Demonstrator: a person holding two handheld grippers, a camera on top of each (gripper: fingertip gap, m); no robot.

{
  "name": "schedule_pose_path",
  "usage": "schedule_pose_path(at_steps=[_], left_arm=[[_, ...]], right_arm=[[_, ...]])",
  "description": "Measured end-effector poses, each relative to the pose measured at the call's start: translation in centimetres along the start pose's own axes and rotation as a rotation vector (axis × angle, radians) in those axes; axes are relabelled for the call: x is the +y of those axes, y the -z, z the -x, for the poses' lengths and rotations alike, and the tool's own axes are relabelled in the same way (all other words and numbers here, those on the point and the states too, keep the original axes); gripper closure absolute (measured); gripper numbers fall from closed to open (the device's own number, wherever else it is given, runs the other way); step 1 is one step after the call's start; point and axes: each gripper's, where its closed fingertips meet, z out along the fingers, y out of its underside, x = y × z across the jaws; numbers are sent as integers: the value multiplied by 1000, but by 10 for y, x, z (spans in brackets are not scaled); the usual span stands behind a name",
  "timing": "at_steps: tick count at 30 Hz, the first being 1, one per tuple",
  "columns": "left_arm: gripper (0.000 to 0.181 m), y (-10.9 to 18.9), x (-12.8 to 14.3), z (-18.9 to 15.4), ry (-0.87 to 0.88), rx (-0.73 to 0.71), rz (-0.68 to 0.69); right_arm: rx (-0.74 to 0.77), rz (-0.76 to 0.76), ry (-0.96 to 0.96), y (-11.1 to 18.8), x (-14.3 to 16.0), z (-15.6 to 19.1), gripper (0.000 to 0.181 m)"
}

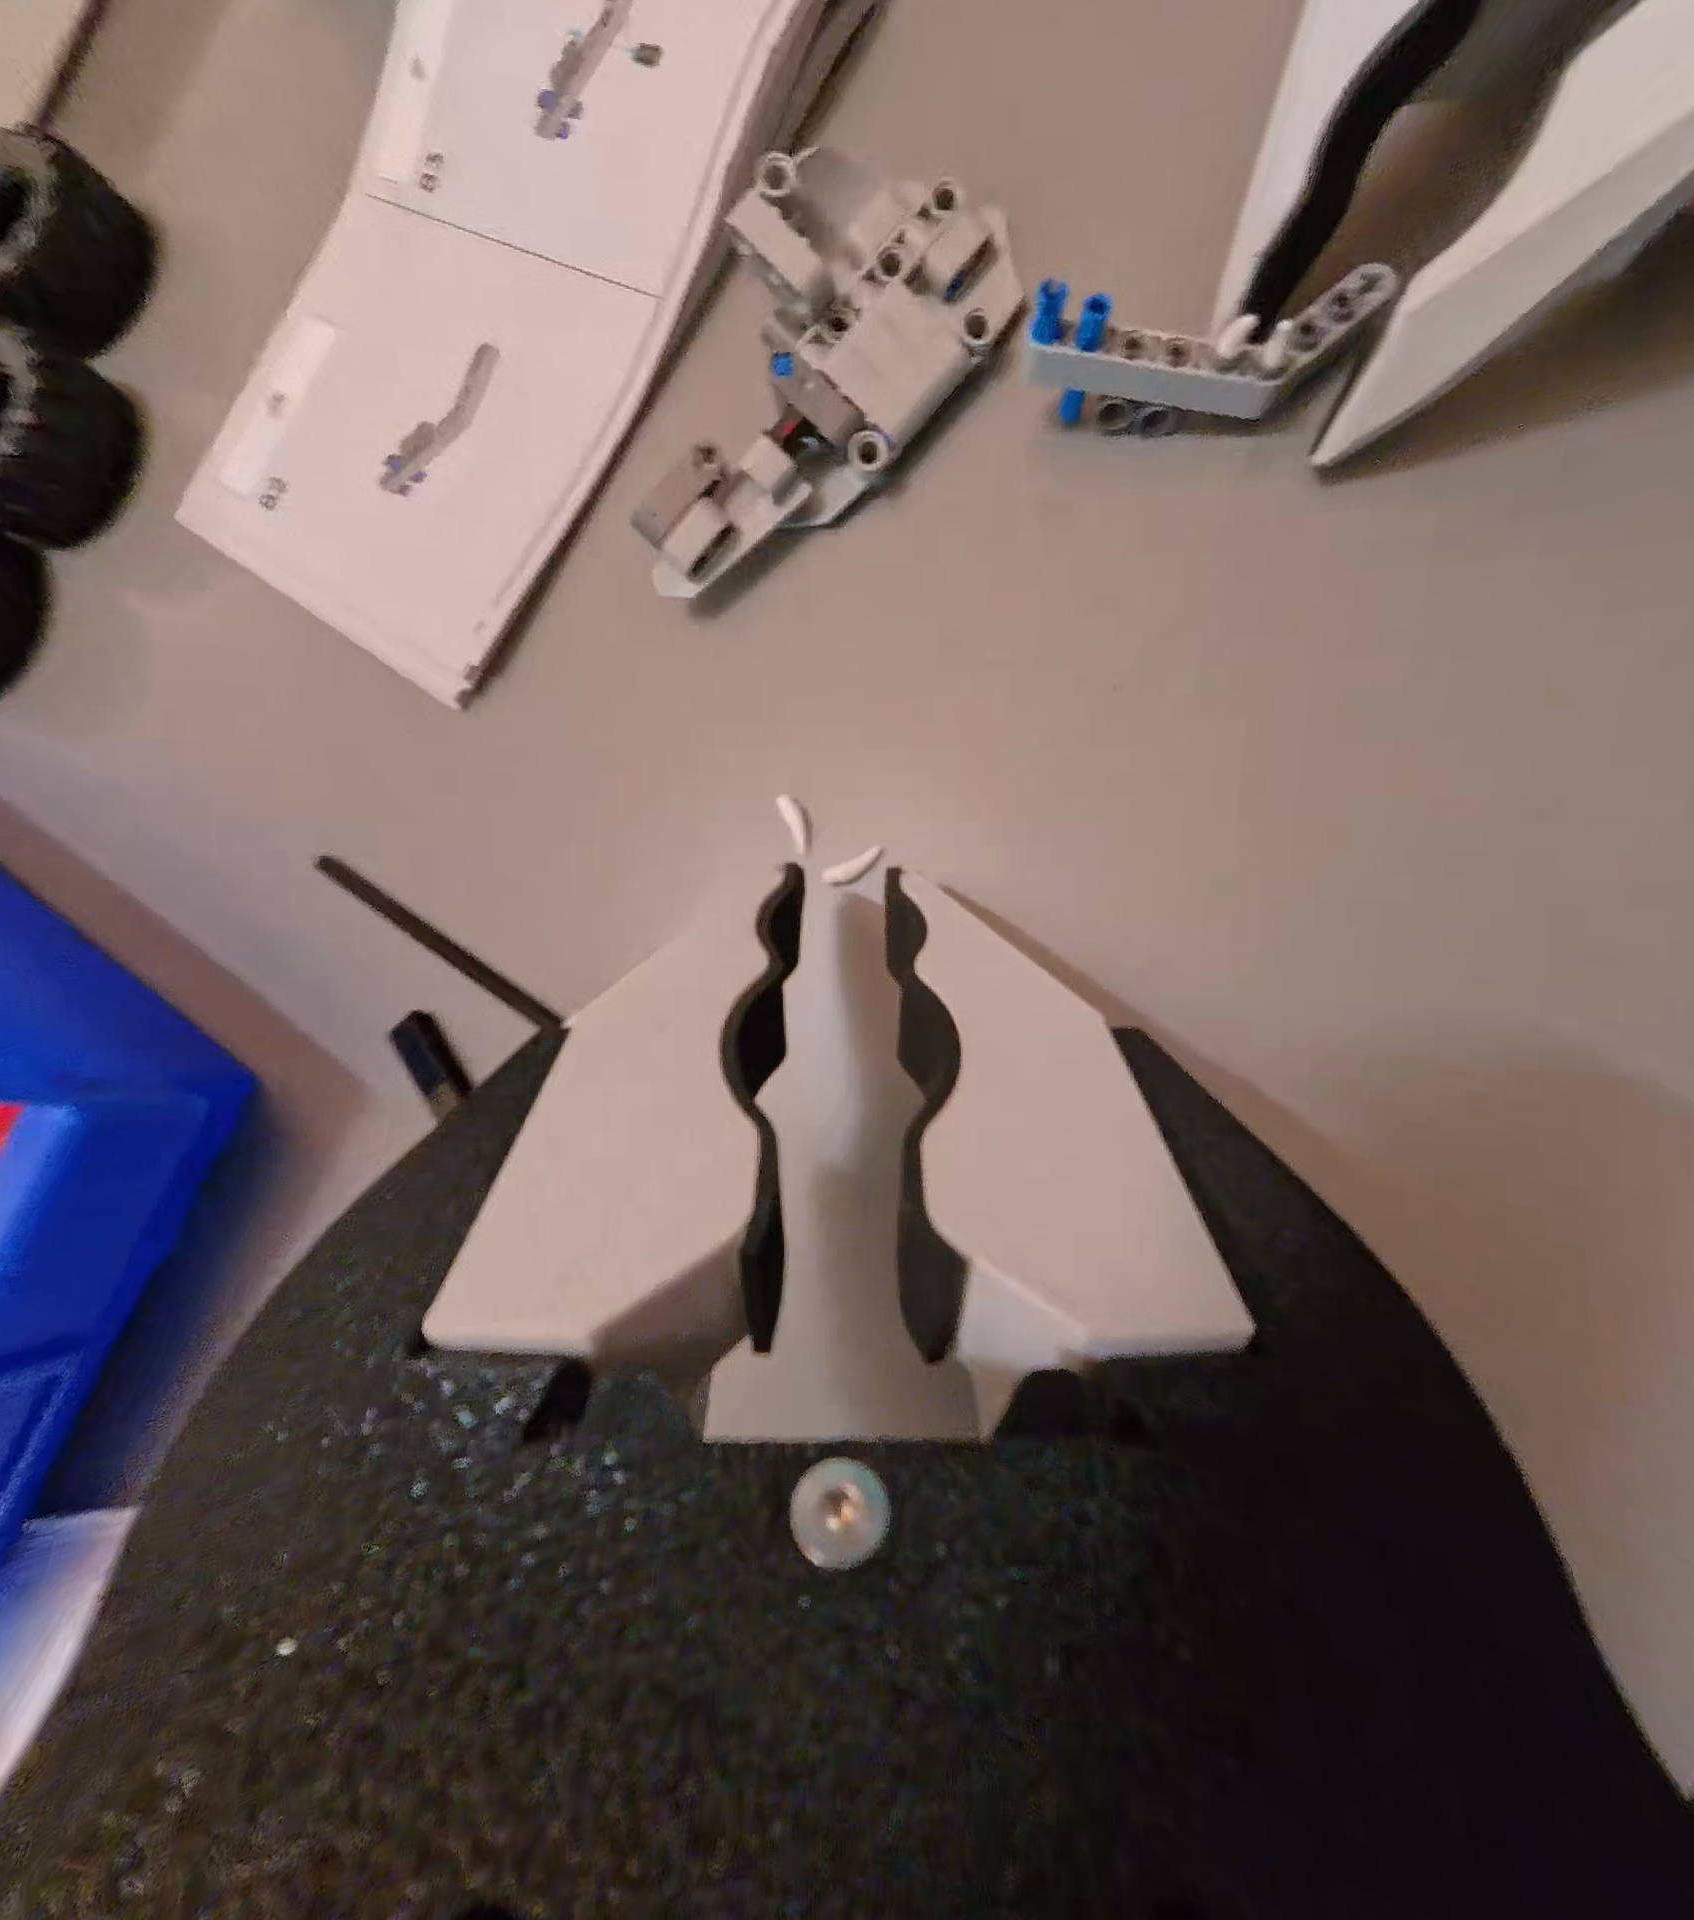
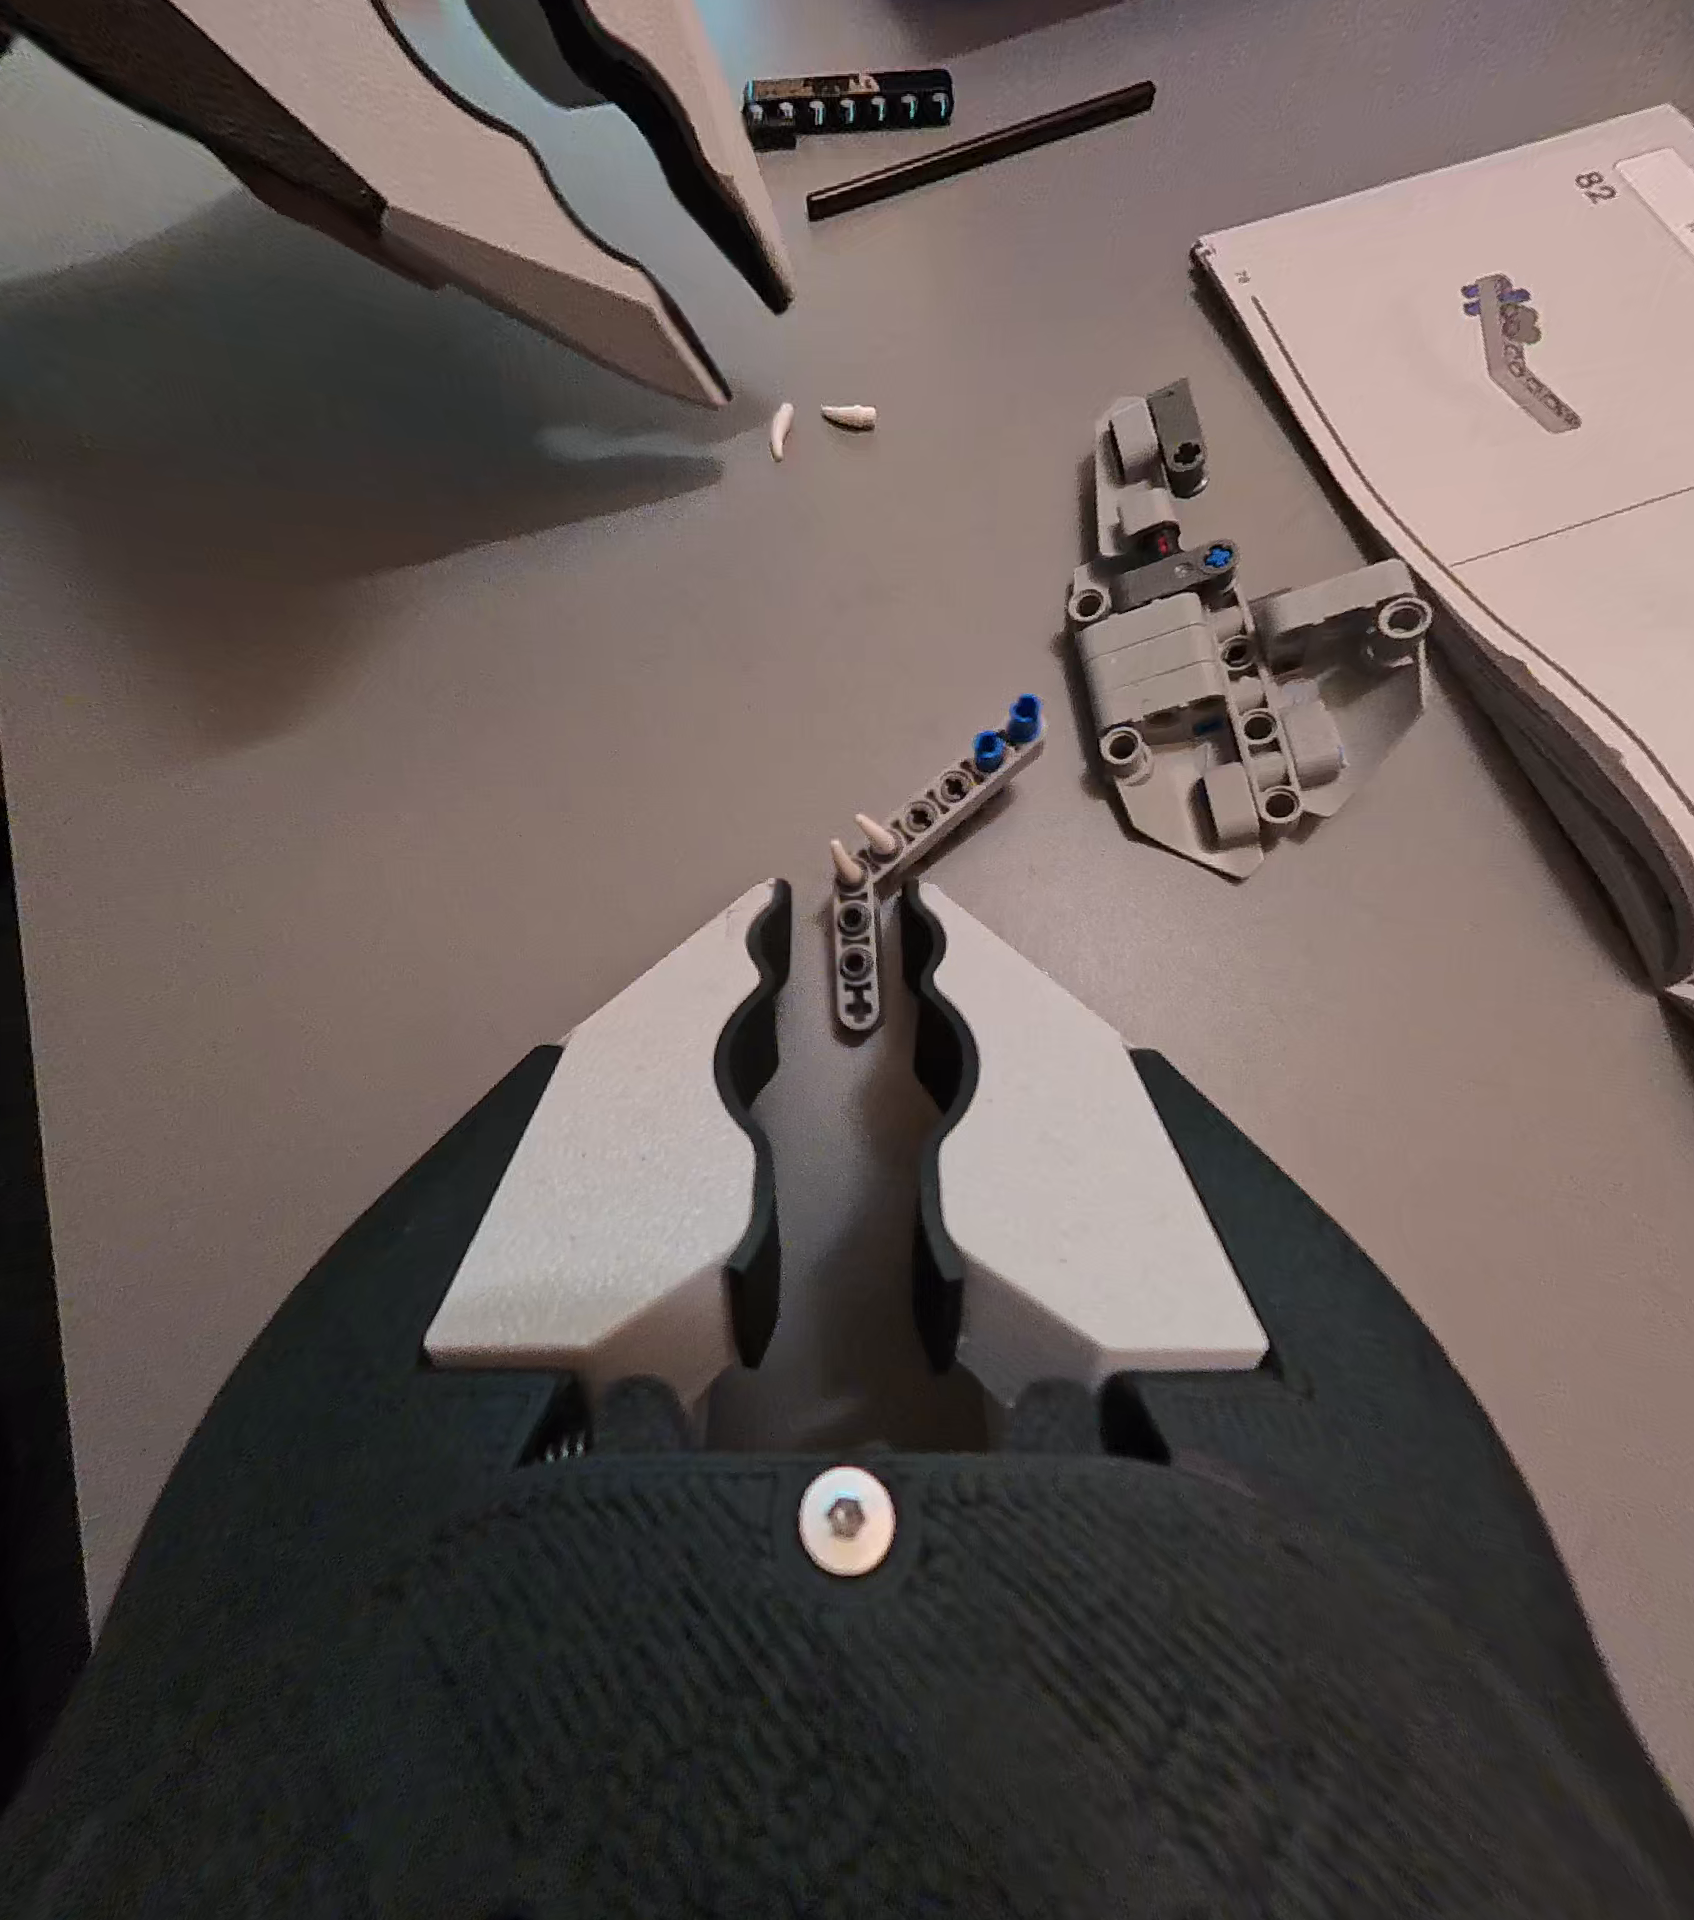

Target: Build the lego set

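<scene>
Left claw point(image 1: 843, 883), spread and empty, sits just behind two loose white teeth point(image 1: 827, 847) dead ahead; right claw point(image 2: 848, 899) pinches bent grey beam point(image 2: 884, 883).

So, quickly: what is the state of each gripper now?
Left gripper: open, empty, near two white teeth.
Right gripper: shut on the bent grey beam.

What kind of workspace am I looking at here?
Probably a hobby or lab tabletop set up for Lego building: a plain grey table with an open instruction booklet, a half-built grey assembly, loose tooth pieces, and a blue parts bin.
</scene>
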Motion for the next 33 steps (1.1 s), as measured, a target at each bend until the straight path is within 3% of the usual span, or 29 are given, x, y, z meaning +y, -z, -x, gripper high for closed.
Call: schedule_pose_path(at_steps=[1,6,14,19,23,27,30,33], left_arm=[[171,-1,0,-4,15,26,-3],[174,-5,-3,-1,-56,-13,6],[180,-17,2,1,-107,26,41],[181,-18,-1,1,-20,53,39],[181,-11,-27,-15,37,94,-153],[181,9,-71,-42,169,259,-417],[181,40,-120,-59,312,450,-731],[181,63,-150,-65,436,625,-963]], right_arm=[[-5,-5,1,0,-1,1,159],[-26,-7,17,2,1,5,142],[-84,-25,-10,27,9,4,140],[-70,-34,-29,37,12,-7,142],[-74,-75,-22,47,8,-10,144],[-179,-172,-68,58,-2,-4,146],[-301,-351,-108,69,-25,9,152],[-507,-589,-199,95,-58,27,157]])
